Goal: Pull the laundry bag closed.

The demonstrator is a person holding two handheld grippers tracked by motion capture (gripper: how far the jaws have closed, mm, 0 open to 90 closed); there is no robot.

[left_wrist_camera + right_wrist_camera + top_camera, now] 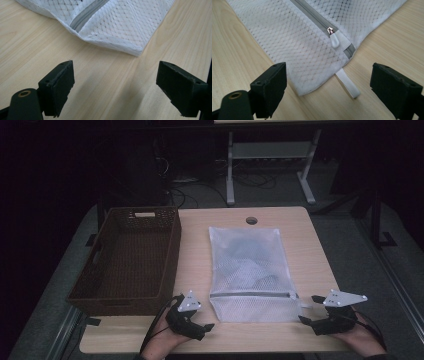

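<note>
So the mesh bag (250, 270) is lying flat mid-table, just right of the brown basket (131, 257), long axis running away from the person; the zipper (252, 294) is crossing it sideways near the close end, so that's the end facing both hands.

Left gripper (209, 326) is sitting off the bag's near left corner, jaws gaping wide with nothing but bare table (107, 82) between them; in the left gripper view the bag corner (138, 52) is lying ahead of the jaws, apart from both.

Right gripper (309, 309) is hanging at the near right corner, also spread wide and gripping nothing; in its own view the zipper pull (334, 40) and the little white loop (348, 83) are lying straight ahead between the jaws, loop closer in.

My guess: the right hand is nearer to the pull, so it's looking like the one doing the unzipping toward the left, while the left pins its corner.
</note>
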